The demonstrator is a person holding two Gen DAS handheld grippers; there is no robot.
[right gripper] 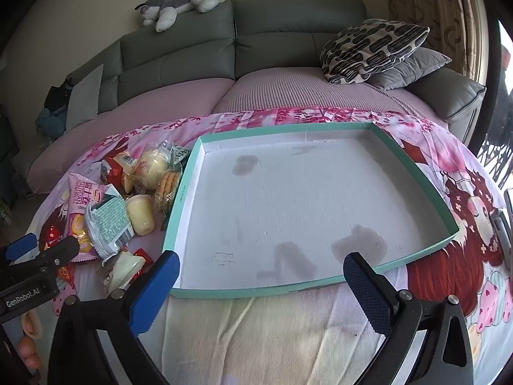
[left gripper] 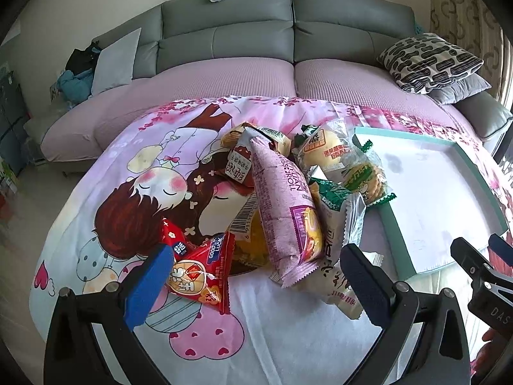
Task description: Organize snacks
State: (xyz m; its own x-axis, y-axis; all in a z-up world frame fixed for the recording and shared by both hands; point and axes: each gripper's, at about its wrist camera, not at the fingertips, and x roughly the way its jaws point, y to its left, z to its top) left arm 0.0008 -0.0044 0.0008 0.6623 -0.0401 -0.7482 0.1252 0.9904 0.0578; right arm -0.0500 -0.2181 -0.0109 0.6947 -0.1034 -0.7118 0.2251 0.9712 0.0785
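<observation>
While the heap of wrapped snacks [left gripper: 282, 192] lies untouched on the pink cartoon-print cloth [left gripper: 128, 166], just left of the shallow white cardboard tray with a teal rim [right gripper: 179, 205], the job looks to be at its very start: the tray holds nothing but a few grey stains. Nearest the left gripper [left gripper: 253, 279], whose blue-padded fingers stand wide apart and hold nothing, is a red triangular foil packet [left gripper: 202, 276], lying between them and seemingly touching the left pad, with a long lilac Swiss-roll wrapper [left gripper: 282, 211] just beyond. The likely next move is to close on that red packet and carry it rightward over the teal rim. The right gripper [right gripper: 261, 284] also stands apart and empty, hovering at the tray's near edge. Several packets at the bottom of the heap are buried, so their number cannot be told; whether a counter lies beneath the cloth is hidden, and the grey sofa [right gripper: 256, 32] stands behind.
</observation>
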